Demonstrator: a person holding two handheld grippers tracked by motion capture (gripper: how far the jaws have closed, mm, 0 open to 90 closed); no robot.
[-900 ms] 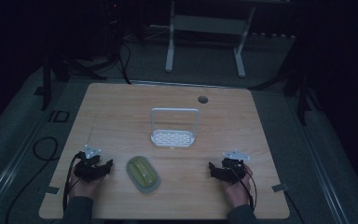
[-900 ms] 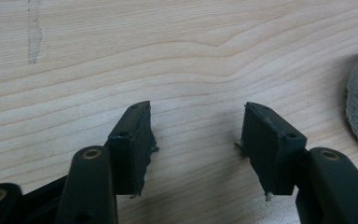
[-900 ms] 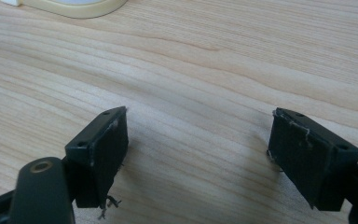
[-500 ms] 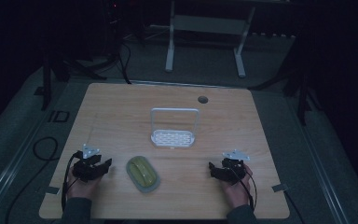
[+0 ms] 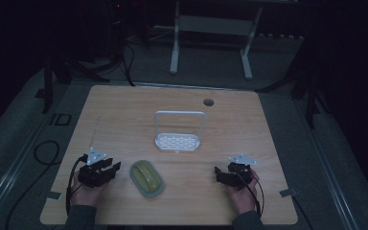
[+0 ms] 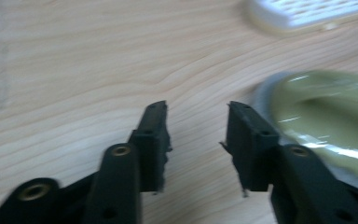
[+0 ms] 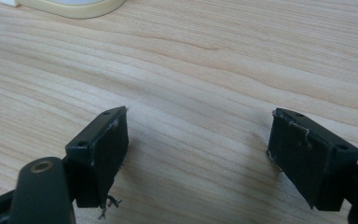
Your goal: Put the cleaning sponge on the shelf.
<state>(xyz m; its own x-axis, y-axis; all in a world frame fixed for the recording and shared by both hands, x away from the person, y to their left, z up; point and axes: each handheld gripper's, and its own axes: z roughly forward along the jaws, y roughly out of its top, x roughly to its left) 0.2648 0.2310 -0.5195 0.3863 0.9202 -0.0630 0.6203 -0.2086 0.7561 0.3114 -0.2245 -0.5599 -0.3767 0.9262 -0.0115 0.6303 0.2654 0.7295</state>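
Seen from above, we hold the left gripper (image 5: 106, 170) just beside the green dish (image 5: 147, 178) on the surface (image 5: 124, 115); its own view shows narrow, empty jaws that could knock the dish, while our right gripper (image 7: 198, 156) gapes wide, empty.

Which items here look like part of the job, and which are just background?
Likely in play: green oval dish beside the left gripper; white rack; right gripper, open over bare wood.
Just around: table, its grommet hole, floor cable.
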